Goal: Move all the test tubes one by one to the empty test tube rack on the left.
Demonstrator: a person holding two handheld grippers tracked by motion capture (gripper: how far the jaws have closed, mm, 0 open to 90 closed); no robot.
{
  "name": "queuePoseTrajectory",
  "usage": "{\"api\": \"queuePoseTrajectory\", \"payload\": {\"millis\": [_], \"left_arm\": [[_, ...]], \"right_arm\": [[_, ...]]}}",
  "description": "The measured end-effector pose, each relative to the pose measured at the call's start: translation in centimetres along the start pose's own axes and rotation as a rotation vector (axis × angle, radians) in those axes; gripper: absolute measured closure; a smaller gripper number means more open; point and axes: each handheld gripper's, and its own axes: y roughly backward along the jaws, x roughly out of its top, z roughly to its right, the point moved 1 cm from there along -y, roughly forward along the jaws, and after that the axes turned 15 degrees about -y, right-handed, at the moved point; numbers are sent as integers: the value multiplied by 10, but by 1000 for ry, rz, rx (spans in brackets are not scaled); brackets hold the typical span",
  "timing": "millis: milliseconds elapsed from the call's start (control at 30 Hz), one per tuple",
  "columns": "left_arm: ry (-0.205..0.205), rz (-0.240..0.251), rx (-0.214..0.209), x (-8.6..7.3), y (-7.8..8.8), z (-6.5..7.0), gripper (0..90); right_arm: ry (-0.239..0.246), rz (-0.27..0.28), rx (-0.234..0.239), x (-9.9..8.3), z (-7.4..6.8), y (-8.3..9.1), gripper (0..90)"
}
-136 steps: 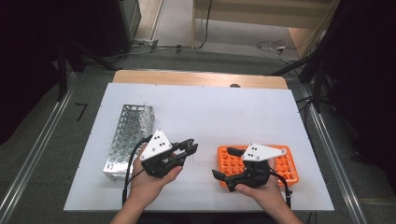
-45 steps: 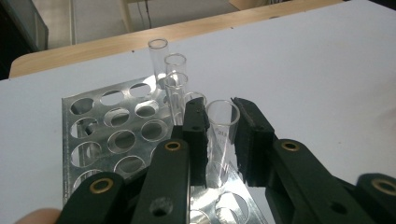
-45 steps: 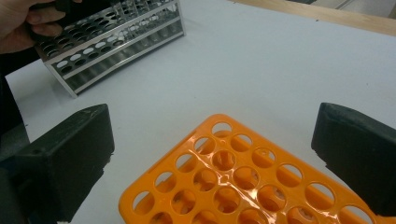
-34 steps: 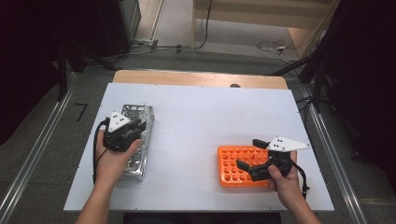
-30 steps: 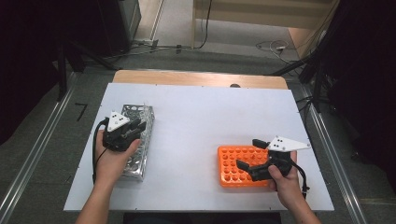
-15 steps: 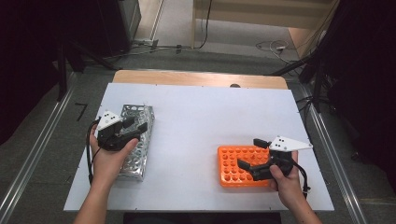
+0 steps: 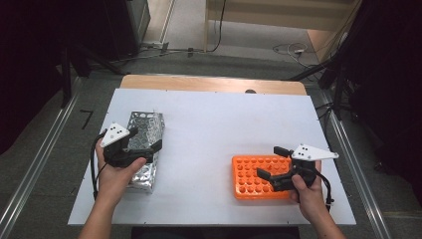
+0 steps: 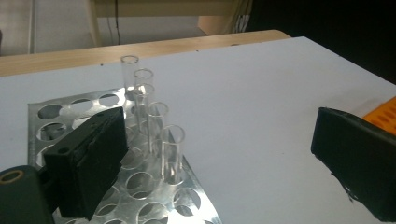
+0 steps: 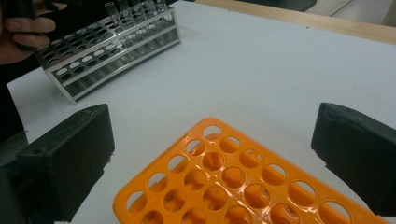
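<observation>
High view: my left gripper (image 7: 145, 144) sits over the metal rack (image 7: 144, 149) at the table's (image 7: 214, 124) left side, and the right gripper (image 7: 271, 167) hovers over the orange rack (image 7: 254, 177) near the front right. The two racks are well apart.

Left gripper view: the jaws have just been opening and now stand wide, with nothing pinched. Five glass tubes (image 8: 154, 126) stand upright in one row of the metal rack, just beside the left jaw and not between the pads. I judge I'm lining up to grab one.

Right gripper view: the jaws are spread wide and empty above the orange rack (image 9: 243, 186), whose holes all look vacant. The metal rack (image 9: 112, 46) and my other hand (image 9: 28, 30) sit far off at top left.

Risks from here, as I see them:
- The tubes stand close together. If I close off-centre, a pad could catch a neighbour and tilt or crack it.
- The left jaw sits low beside the row, so a sideways nudge could shove the whole light rack across the table.
- Clear glass is slippery. A shallow pinch near the rim may let the tube slide out when I lift.
- If I pull at an angle, the tube could bind in its hole and drag the rack up with it.
</observation>
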Motion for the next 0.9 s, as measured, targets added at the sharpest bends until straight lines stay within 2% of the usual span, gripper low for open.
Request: {"api": "queuePoseTrajectory", "payload": {"millis": [333, 700, 900], "left_arm": [[-39, 44, -53, 1, 14, 16, 0], [-60, 61, -81, -6, 24, 29, 0], [-62, 63, -77, -12, 33, 32, 0]], "right_arm": [[-6, 25, -8, -1, 10, 8, 0], [-21, 35, -35, -4, 20, 18, 0], [-28, 32, -51, -10, 27, 26, 0]]}}
